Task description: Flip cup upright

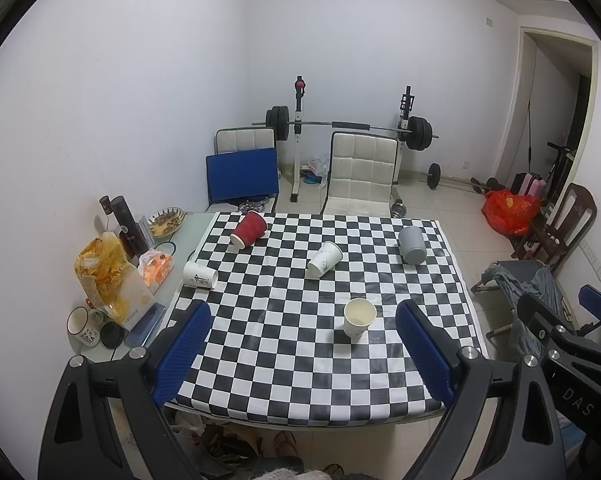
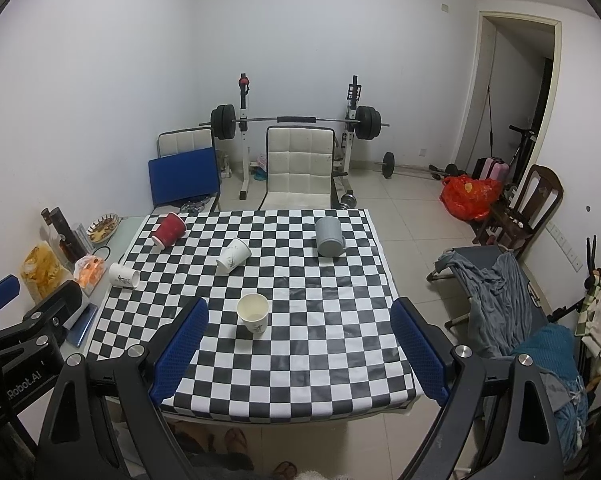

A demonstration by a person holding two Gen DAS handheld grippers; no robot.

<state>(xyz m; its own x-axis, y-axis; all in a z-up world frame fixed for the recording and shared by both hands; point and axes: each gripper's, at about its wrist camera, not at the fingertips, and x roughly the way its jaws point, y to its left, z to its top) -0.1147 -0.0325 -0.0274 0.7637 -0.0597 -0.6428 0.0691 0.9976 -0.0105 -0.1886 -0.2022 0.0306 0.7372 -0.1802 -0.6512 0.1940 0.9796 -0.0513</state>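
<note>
Table [image 1: 452, 364], checkered cloth, seen from the near edge.

- Left gripper [image 1: 302, 344]: jaws spread wide, nothing held; raised over the near part of the cloth.
- Right gripper [image 2: 298, 346]: jaws spread wide, nothing held; raised over the near part of the cloth, beside the left one.
- Cream cup [image 1: 359, 317] [image 2: 253, 314]: upright, mouth up, near the front of the cloth, between the fingers in both views, touched by neither.
- White cup [image 1: 324, 259] [image 2: 233, 255]: on its side, mid-cloth, mouth toward far right.
- Red cup [image 1: 249, 229] [image 2: 169, 229]: on its side, far left corner of the cloth.
- Printed cup [image 1: 199, 275] [image 2: 123, 275]: on its side at the cloth's left edge, mouth to the right.
- Grey mug [image 1: 411, 245] [image 2: 329, 236]: far right part of the cloth; which end is up cannot be told.
- Chip bag [image 1: 108, 276]: upright on the bare glass left of the cloth.
- Mug [image 1: 82, 326]: upright, near left corner of the glass.
- Chair [image 1: 362, 174]: white, behind the far edge.
- Barbell [image 1: 348, 124]: on a rack by the back wall.
</note>
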